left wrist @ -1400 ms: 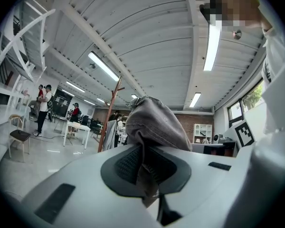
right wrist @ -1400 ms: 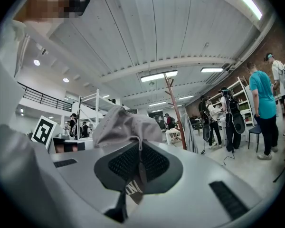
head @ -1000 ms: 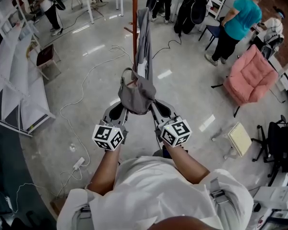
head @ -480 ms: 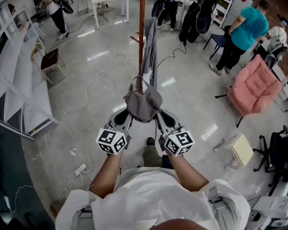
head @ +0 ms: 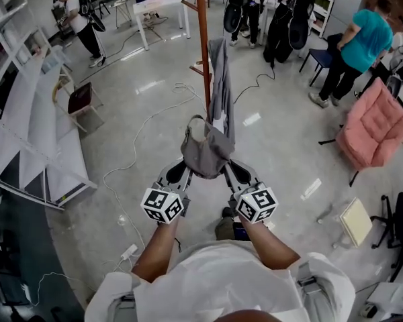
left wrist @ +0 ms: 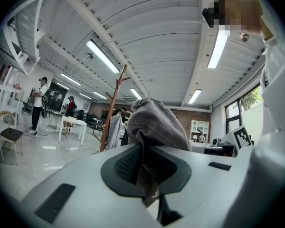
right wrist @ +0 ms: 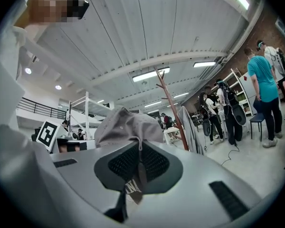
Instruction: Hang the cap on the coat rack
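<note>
– Between left gripper (head: 183, 168) and right gripper (head: 227, 168), what hangs?
– Grey cap (head: 205, 154), held up near the coat rack (head: 203, 45), beside a grey garment (head: 220, 79) hung there; each gripper clamps the cap's edge, jaws pressed together onto its fabric

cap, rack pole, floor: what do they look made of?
The grey cap looks like soft woven cloth, matte. It sags and folds where the left tool and right tool pinch it. The reddish-brown coat rack pole is probably wood, though painted metal is possible; it is smooth with a slight sheen. The pale floor is hard and polished, likely sealed concrete or tile, and it mirrors the ceiling lights.
</note>
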`<state>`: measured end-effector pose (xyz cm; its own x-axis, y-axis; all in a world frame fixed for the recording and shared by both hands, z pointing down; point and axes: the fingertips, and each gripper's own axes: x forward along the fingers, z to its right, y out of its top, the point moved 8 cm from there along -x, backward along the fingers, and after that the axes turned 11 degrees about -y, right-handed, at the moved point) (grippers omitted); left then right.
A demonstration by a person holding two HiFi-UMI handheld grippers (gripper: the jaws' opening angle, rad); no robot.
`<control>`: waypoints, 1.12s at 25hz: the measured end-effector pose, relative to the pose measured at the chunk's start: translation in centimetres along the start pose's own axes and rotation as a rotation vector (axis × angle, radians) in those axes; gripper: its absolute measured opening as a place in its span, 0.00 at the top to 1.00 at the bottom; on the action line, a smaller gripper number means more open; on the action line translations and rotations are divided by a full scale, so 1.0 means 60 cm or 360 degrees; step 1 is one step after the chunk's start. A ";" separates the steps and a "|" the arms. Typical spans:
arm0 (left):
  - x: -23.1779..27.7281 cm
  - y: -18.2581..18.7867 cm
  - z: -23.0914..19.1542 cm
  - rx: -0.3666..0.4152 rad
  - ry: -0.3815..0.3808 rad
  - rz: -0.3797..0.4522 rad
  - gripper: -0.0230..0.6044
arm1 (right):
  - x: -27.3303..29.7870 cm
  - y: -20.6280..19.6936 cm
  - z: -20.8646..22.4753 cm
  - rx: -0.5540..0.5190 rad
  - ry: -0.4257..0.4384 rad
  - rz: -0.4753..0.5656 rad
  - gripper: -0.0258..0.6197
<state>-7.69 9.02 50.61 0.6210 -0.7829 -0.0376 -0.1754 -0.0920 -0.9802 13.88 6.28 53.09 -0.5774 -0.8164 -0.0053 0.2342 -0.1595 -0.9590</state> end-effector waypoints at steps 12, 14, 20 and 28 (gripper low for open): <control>0.202 0.090 -0.133 0.0046 0.0044 0.0058 0.92 | 0.208 0.111 0.138 -0.0026 0.0108 0.0050 0.91; 0.226 0.103 -0.155 0.0058 0.0051 0.0067 0.92 | 0.243 0.123 0.152 -0.0027 0.0126 0.0068 0.91; 0.276 0.131 -0.205 0.0078 0.0046 0.0078 0.92 | 0.318 0.149 0.185 0.0064 0.0185 0.0088 0.91; 0.314 0.176 -0.278 0.0105 -0.0048 0.0119 0.92 | 0.407 0.173 0.194 0.0086 0.0177 0.0153 0.91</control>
<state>-10.59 -16.98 42.79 0.6311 -0.7670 -0.1158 -0.1719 0.0074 -0.9851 11.32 -21.74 46.29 -0.6325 -0.7634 -0.1308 0.3327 -0.1153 -0.9359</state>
